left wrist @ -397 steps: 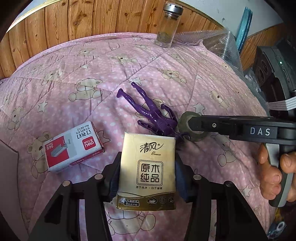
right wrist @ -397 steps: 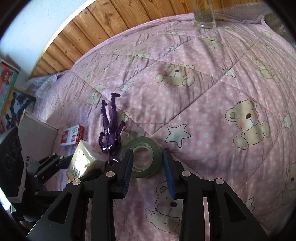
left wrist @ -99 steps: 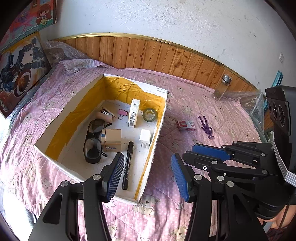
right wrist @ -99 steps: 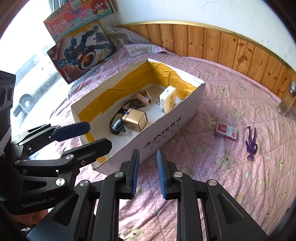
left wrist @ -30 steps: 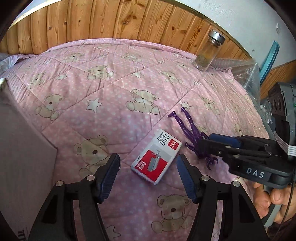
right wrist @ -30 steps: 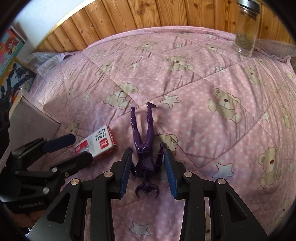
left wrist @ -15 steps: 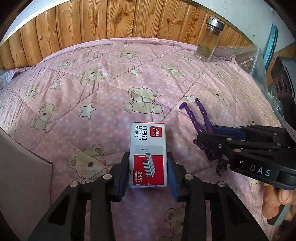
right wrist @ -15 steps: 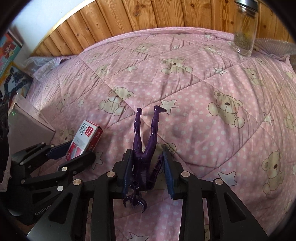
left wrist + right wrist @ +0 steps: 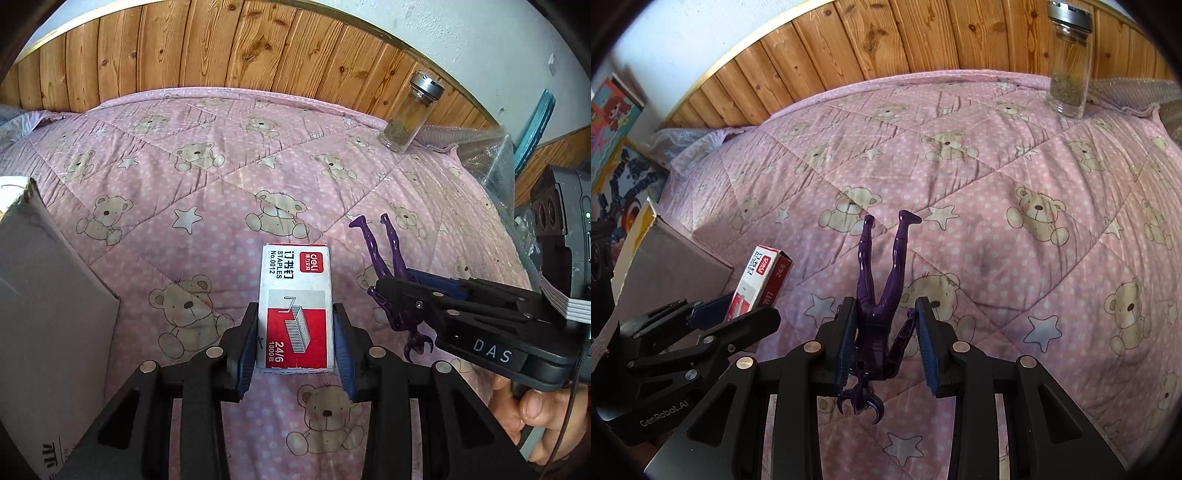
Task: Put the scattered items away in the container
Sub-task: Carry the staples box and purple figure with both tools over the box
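The staple box (image 9: 295,306) lies lengthwise between the left gripper (image 9: 295,345) jaws, clamped on its long sides; the purple figure (image 9: 881,314), legs toward twelve, sits gripped in the right gripper (image 9: 886,347). The container (image 9: 44,306) waits at nine o'clock.

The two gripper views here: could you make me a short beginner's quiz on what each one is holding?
1. True or false: the left gripper is shut on the staples box.
2. What does the right gripper hold? A) a roll of tape B) the purple figure C) the glass jar
3. Fill in: the jar stands upright at the far edge of the pink ____.

Key: 1 true. 2 B; its legs point away from the camera. 3 quilt.
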`<state>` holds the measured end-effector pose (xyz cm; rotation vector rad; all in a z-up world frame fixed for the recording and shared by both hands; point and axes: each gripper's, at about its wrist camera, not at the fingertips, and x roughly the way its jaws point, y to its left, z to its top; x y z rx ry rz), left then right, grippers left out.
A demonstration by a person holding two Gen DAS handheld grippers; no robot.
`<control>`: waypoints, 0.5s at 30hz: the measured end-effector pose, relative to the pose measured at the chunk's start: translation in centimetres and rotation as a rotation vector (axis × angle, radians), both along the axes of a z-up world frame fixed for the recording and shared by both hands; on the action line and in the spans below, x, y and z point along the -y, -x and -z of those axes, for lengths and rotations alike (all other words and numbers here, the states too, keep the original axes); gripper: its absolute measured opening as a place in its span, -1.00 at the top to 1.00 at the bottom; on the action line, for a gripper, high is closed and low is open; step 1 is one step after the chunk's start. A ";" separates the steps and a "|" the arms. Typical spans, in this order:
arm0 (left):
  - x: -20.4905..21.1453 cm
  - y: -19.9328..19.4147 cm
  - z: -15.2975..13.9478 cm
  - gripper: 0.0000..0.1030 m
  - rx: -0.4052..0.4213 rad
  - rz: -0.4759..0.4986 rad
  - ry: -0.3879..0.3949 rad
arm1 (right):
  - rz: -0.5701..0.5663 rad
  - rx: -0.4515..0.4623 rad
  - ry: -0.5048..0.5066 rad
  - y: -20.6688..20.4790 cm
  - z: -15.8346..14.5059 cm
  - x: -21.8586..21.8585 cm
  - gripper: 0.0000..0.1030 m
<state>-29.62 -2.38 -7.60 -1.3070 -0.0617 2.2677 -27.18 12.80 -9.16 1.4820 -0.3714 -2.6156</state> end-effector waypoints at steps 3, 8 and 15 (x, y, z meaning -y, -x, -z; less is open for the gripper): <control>0.5 -0.8 -0.8 0.25 -0.004 -0.002 -0.010 | 0.003 -0.004 0.006 -0.8 -0.5 0.4 0.36; 1.3 -2.2 -2.0 0.25 -0.015 -0.007 -0.023 | 0.004 -0.011 0.010 -2.3 -1.4 1.4 0.36; 2.7 -4.4 -4.0 0.25 -0.035 -0.020 -0.043 | -0.003 -0.024 0.010 -4.7 -2.8 3.2 0.36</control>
